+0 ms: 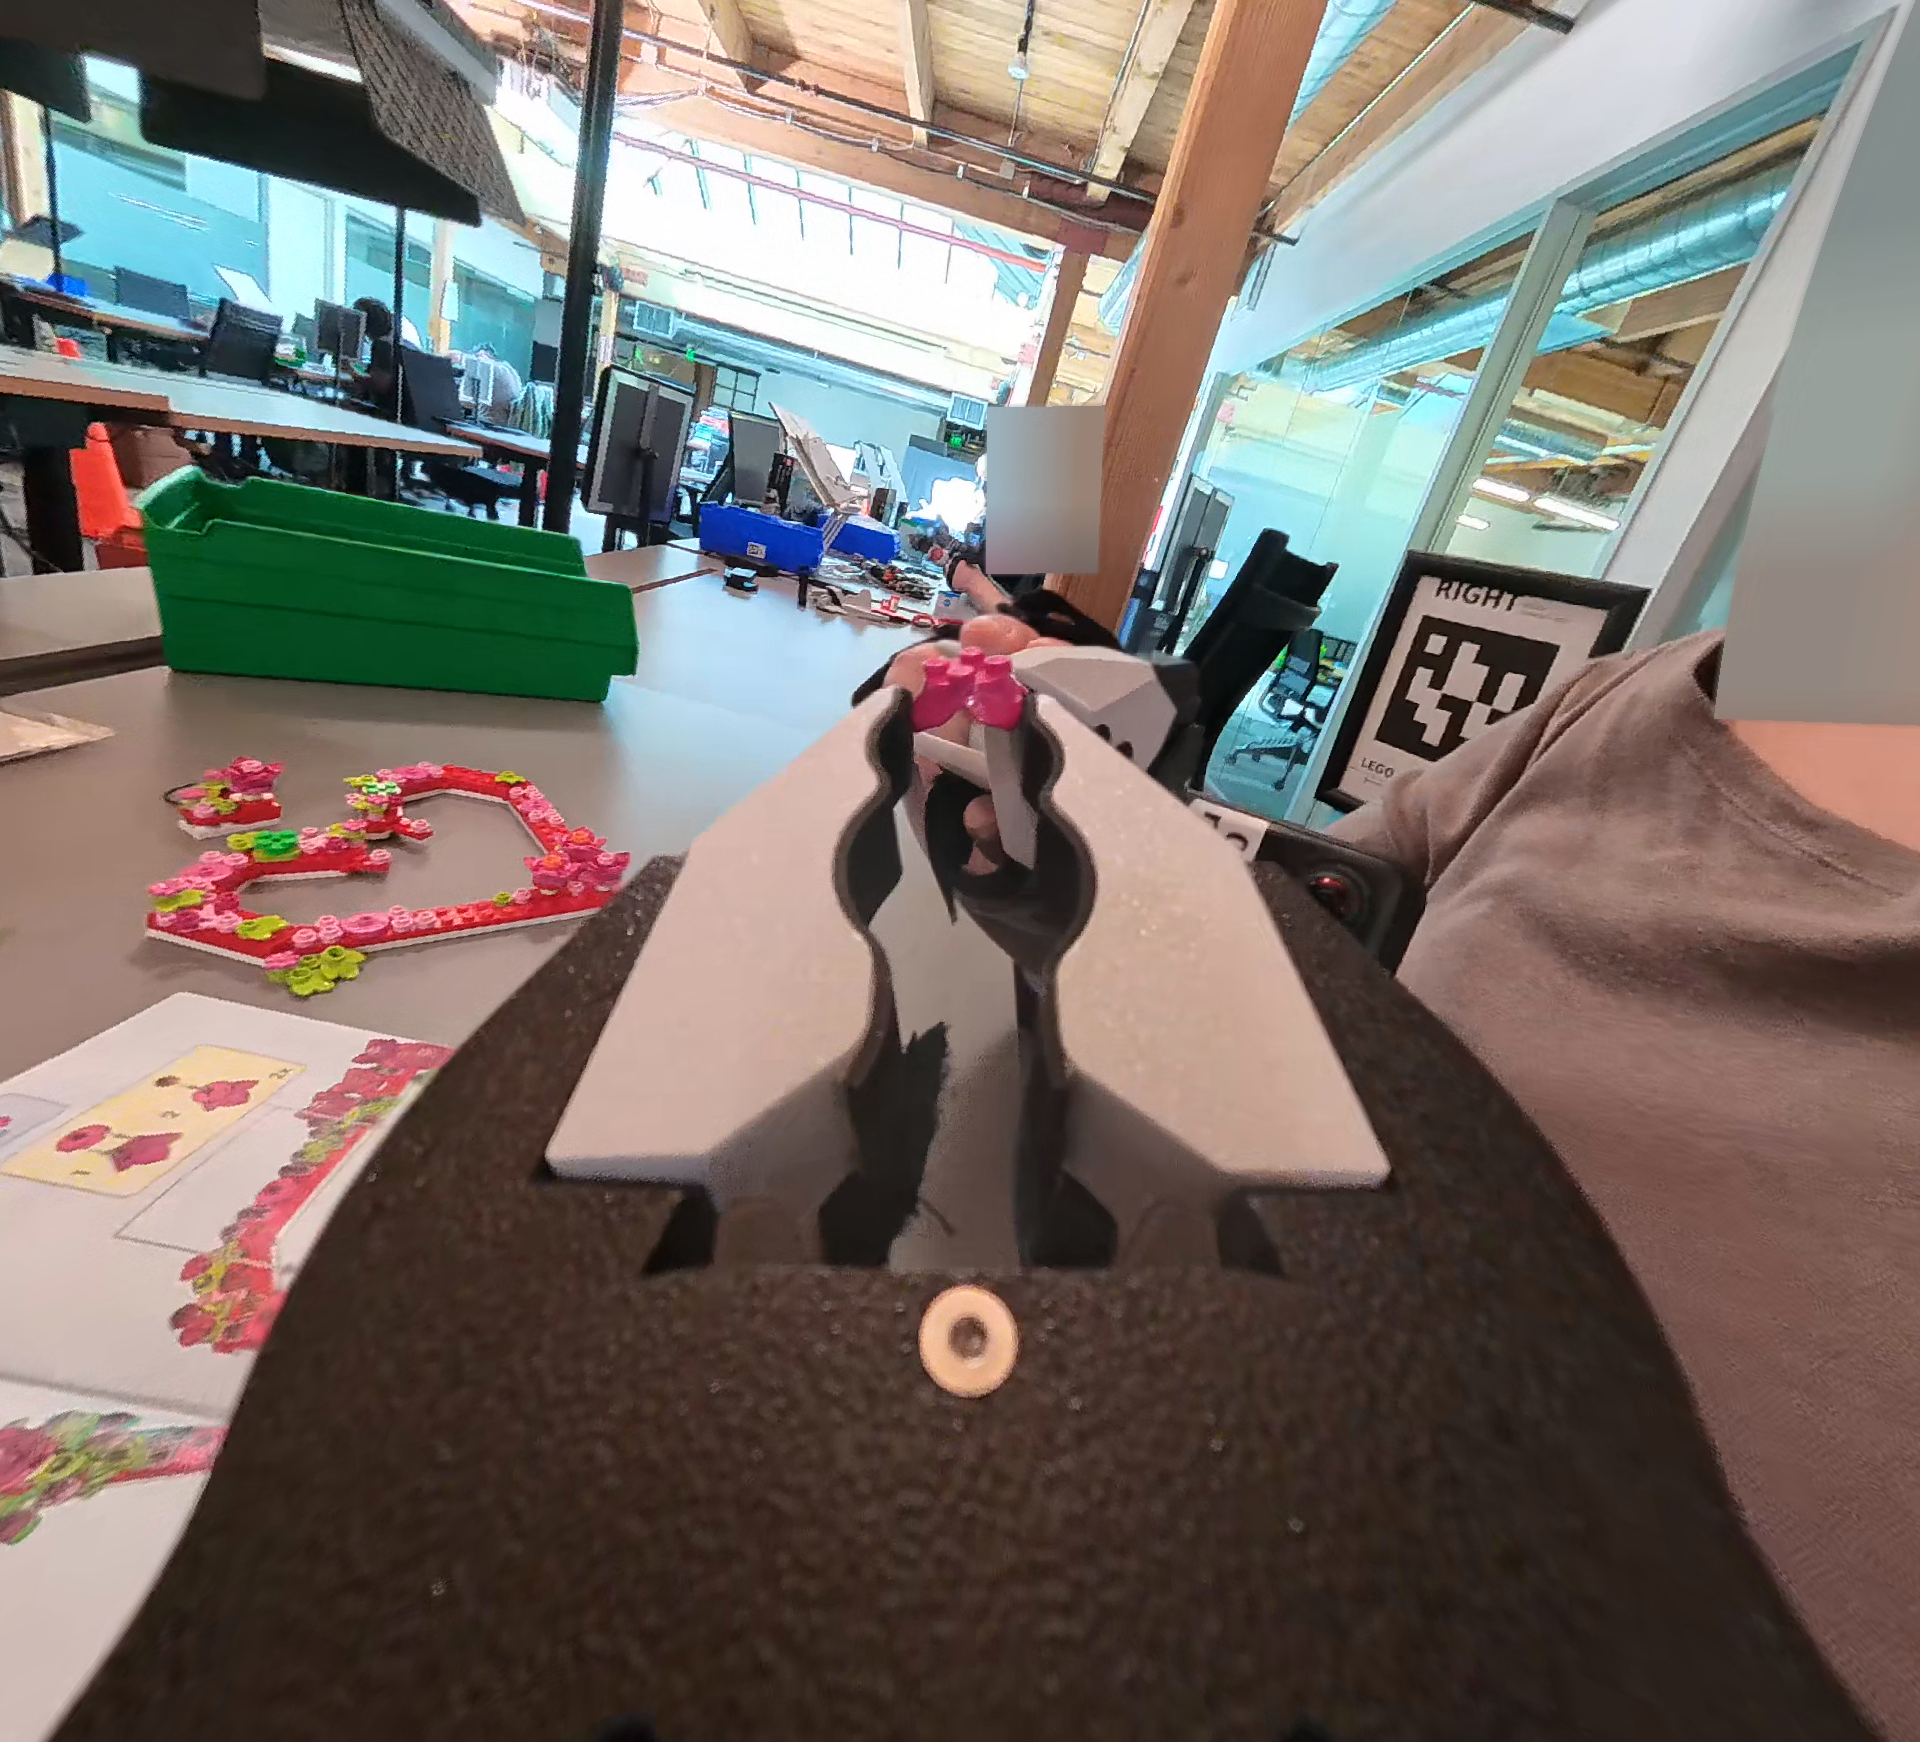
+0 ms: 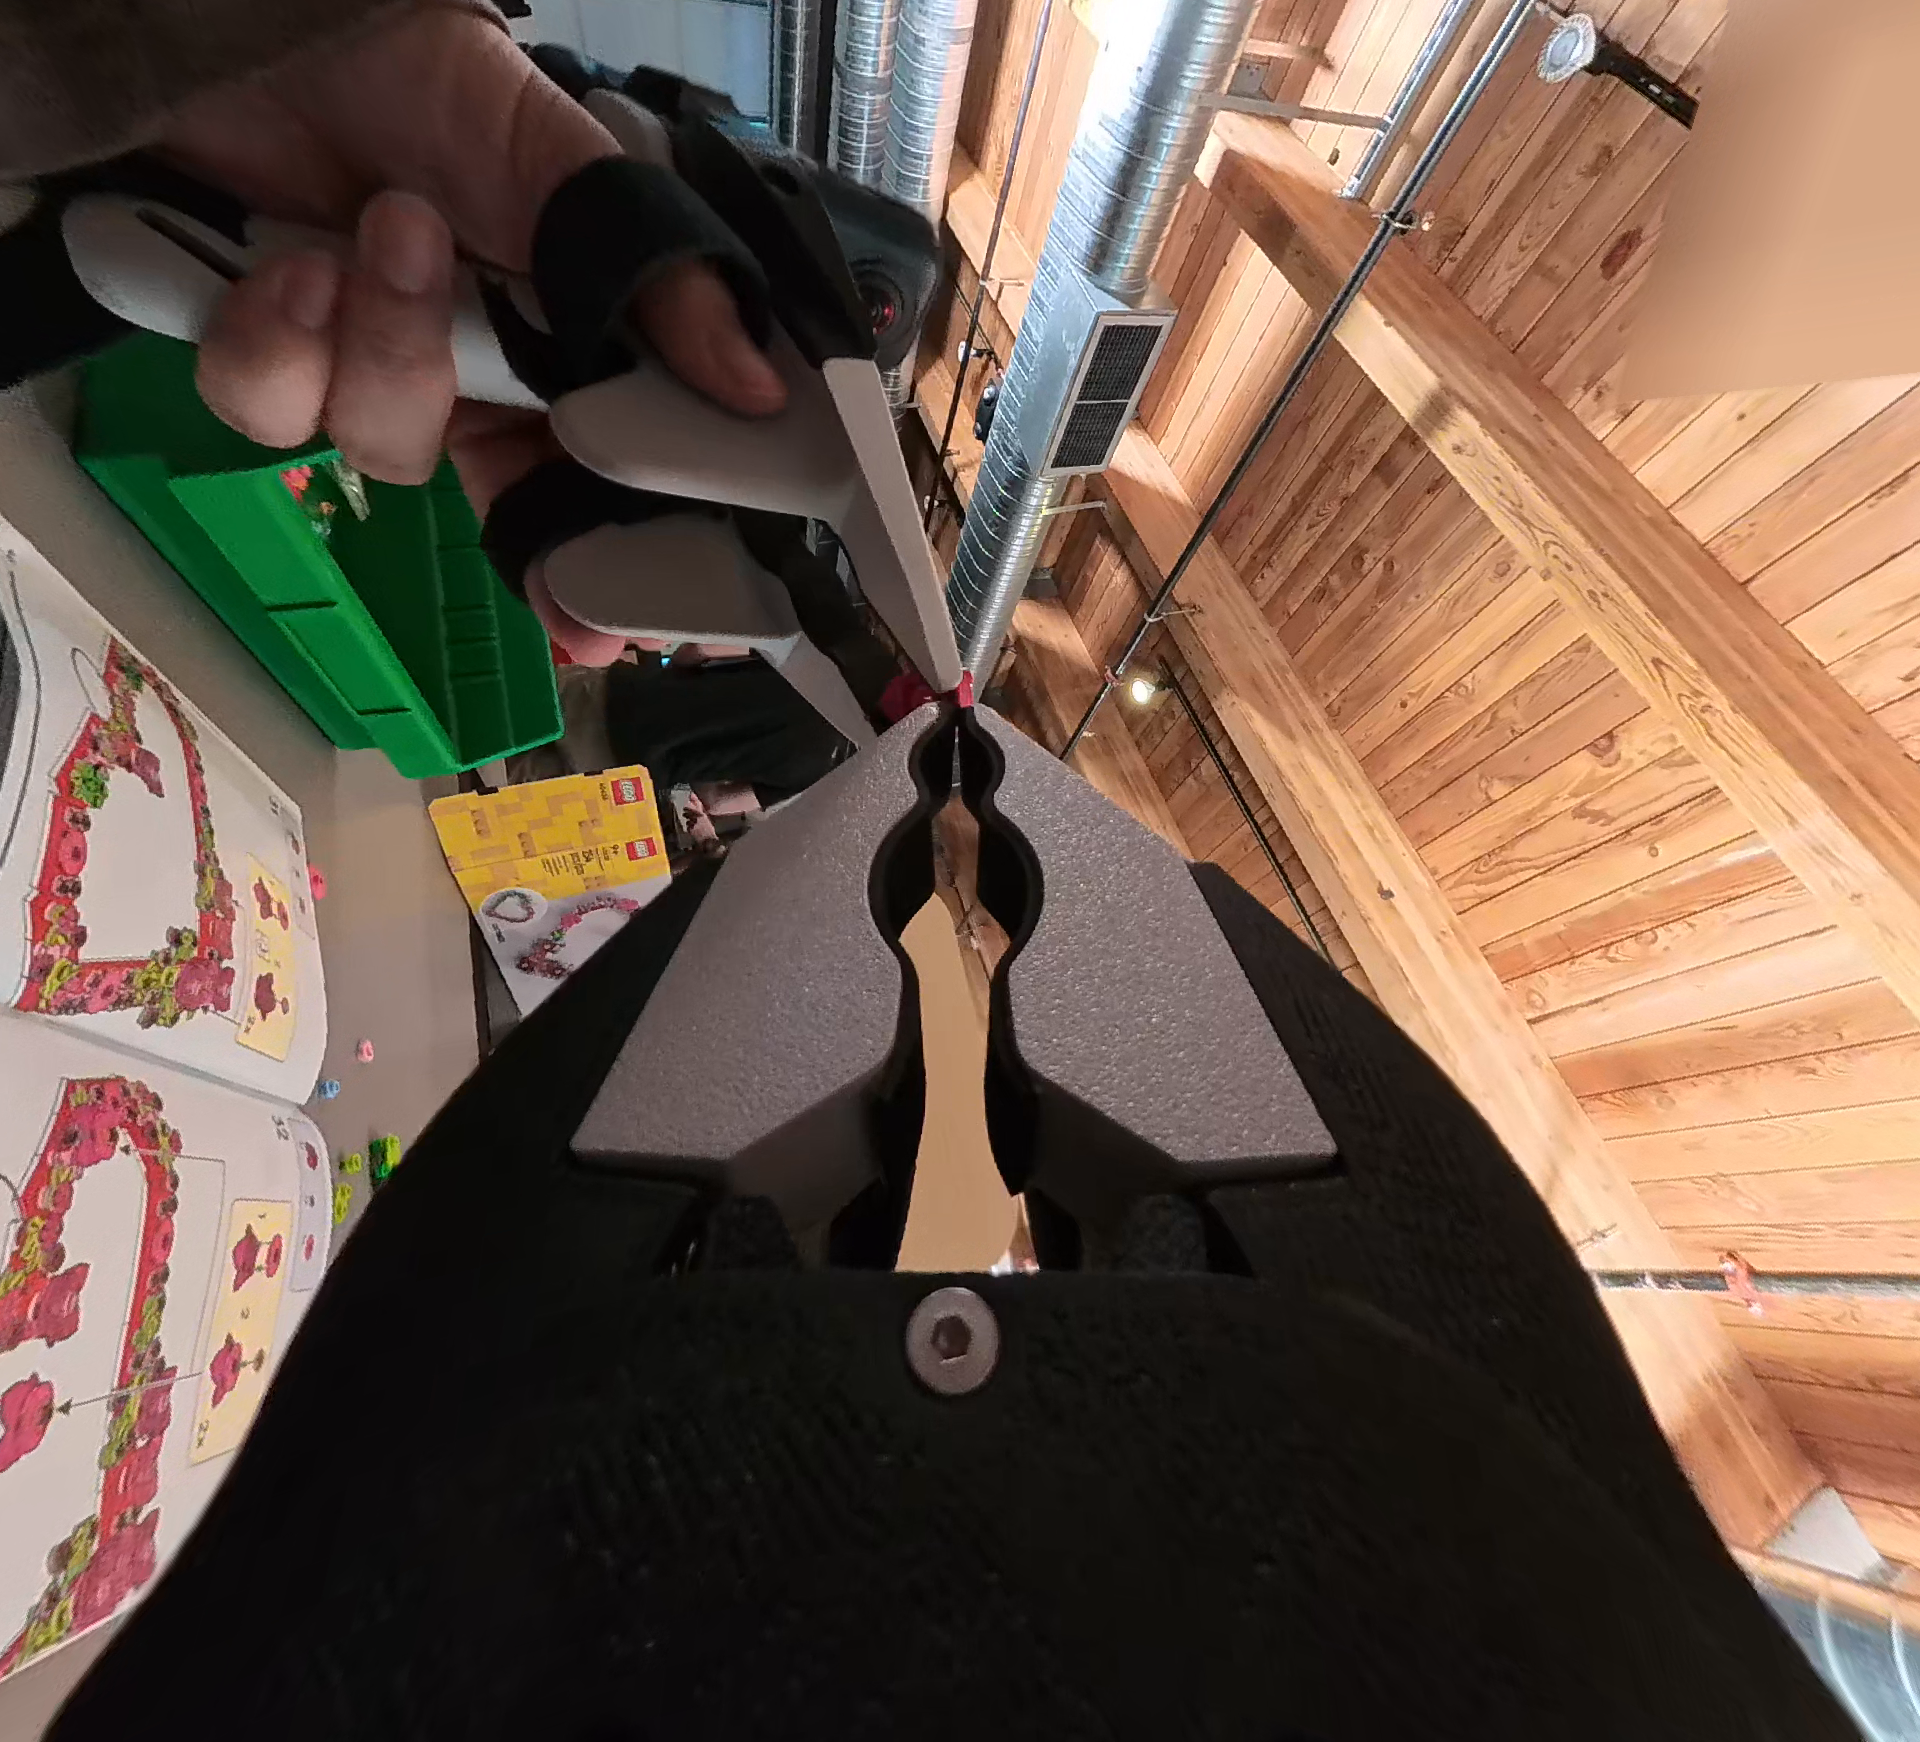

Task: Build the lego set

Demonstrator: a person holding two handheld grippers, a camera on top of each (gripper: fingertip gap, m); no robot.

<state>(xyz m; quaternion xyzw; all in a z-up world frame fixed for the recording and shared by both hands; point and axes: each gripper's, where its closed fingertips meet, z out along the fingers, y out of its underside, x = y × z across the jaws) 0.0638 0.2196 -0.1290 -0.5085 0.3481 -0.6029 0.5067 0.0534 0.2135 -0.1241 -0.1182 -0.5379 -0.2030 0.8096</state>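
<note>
Both grippers meet in mid air over the table. My left gripper (image 1: 966, 718) is shut on a magenta flower piece (image 1: 968, 690) at its tips. My right gripper (image 2: 956, 713) is shut on the edge of the same magenta piece (image 2: 964, 691). In the left wrist view the right gripper's fingers (image 1: 1010, 799) show through the gap. In the right wrist view the left gripper's fingers (image 2: 894, 549) come in from the upper left. A red heart-shaped Lego frame (image 1: 384, 861) with pink and lime flowers lies on the table, with a small red section (image 1: 229, 804) beside it.
The open instruction booklet (image 1: 156, 1173) (image 2: 135, 861) lies at the near left. A green bin (image 1: 384, 601) (image 2: 312, 549) stands behind the heart. A yellow Lego box (image 2: 551, 840) and loose small pieces (image 2: 379, 1152) lie on the grey table (image 1: 675, 716). The person's torso (image 1: 1610, 1017) is at the right. The small red section (image 1: 229, 804) is about equally far from each gripper, around 40 cm.
</note>
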